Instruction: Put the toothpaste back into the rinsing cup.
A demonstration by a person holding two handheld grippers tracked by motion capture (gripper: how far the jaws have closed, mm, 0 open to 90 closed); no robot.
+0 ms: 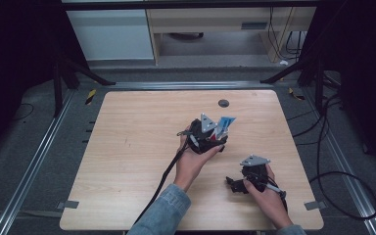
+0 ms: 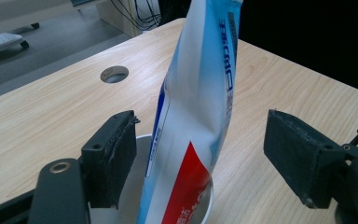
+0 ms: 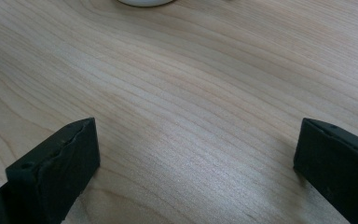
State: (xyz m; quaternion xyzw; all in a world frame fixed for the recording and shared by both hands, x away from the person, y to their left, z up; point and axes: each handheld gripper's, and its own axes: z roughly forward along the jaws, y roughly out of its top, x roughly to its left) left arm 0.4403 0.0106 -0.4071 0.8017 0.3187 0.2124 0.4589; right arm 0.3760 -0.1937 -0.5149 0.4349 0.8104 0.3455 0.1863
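A light wooden tabletop (image 1: 127, 147) with rounded corners carries the things. A round cable hole (image 1: 223, 103) sits near its far edge, right of the middle. A white cup (image 2: 140, 186) stands on the wood toward the middle, slightly nearer the right edge, with a blue, white and red tube (image 2: 200, 107) upright in it.

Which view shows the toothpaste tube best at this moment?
The left gripper view: the toothpaste tube stands close up in a white cup, between open jaws, its print legible. The high view shows its tip behind the left gripper.
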